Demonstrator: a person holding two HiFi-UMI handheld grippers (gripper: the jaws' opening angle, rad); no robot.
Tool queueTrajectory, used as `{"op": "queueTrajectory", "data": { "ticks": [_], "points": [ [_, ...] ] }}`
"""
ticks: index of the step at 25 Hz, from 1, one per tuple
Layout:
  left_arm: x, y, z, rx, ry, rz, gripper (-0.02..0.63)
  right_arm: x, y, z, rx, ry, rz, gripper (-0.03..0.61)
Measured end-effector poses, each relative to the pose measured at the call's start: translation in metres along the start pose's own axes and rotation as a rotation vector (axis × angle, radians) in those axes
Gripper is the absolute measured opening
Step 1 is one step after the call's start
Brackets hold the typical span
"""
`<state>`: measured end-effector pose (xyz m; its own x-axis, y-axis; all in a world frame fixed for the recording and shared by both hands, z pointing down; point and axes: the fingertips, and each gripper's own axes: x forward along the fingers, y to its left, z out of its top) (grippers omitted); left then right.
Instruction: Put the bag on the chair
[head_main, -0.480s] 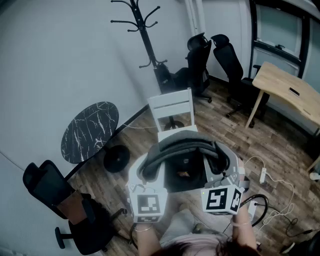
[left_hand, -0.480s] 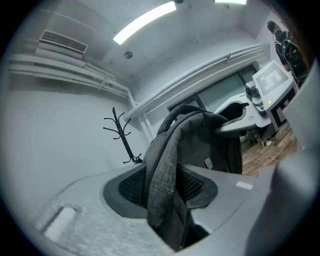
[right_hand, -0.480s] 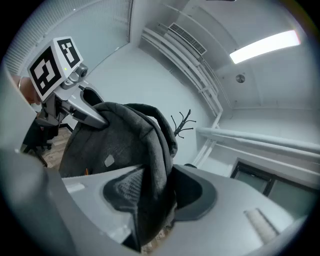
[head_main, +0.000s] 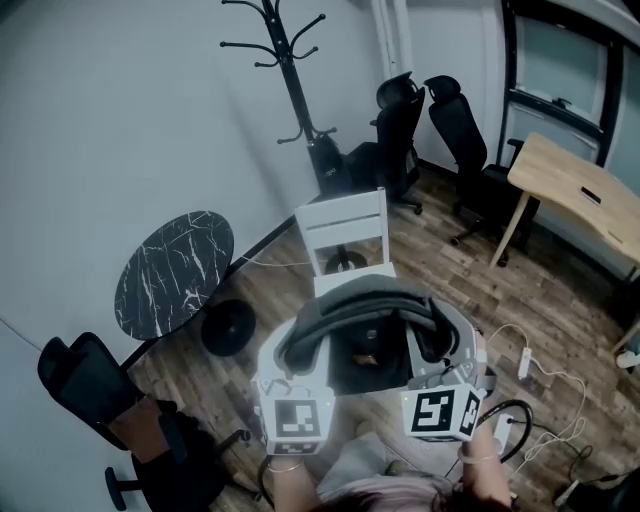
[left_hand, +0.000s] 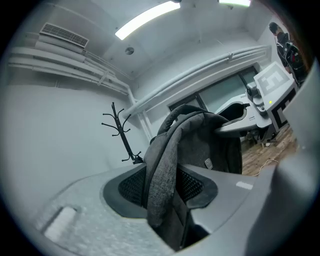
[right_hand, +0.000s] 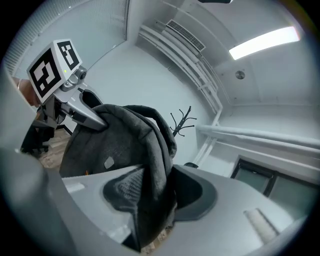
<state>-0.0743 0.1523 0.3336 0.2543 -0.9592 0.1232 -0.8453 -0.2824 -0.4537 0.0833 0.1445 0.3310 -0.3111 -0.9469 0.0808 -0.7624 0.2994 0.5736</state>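
**A:** Slightly lower in the head view than half a second ago, that's the bag (head_main: 365, 345). The white chair (head_main: 343, 215) has drawn a touch nearer to it. It's a small shift, nothing more.

**B:** And who's carrying it?

**A:** Both tools. The left gripper (left_hand: 167, 195) has its jaws pinched on the left strap (left_hand: 161, 165), with the grey webbing pressed between the dark ribbed pads. The right gripper (right_hand: 150, 197) is doing the same on the right strap (right_hand: 152, 150), jaws clamped on the fabric.

**B:** So the bag's off the ground?

**A:** Yes, it's slung between the two grippers in front of the person, above the wooden floor (head_main: 450, 270). Its dark body hangs open between them and its top handle arches across.

**B:** How does it sit against the chair?

**A:** It's just on the near side of it, with the bag's top edge right by the front of the seat. I can't tell whether they touch. The backrest stands clear beyond.

**B:** What about the surroundings?

**A:** There's a round marble table (head_main: 172, 270) to the left and a black coat stand (head_main: 285, 70) against the wall behind.
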Motion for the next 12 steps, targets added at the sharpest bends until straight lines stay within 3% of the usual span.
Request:
{"op": "queueTrajectory", "data": {
  "ticks": [12],
  "points": [
    [0.075, 0.033, -0.013, 0.002, -0.015, -0.047, 0.17, 0.074, -0.008, 0.001, -0.002, 0.002, -0.026, 0.153]
  ]
}}
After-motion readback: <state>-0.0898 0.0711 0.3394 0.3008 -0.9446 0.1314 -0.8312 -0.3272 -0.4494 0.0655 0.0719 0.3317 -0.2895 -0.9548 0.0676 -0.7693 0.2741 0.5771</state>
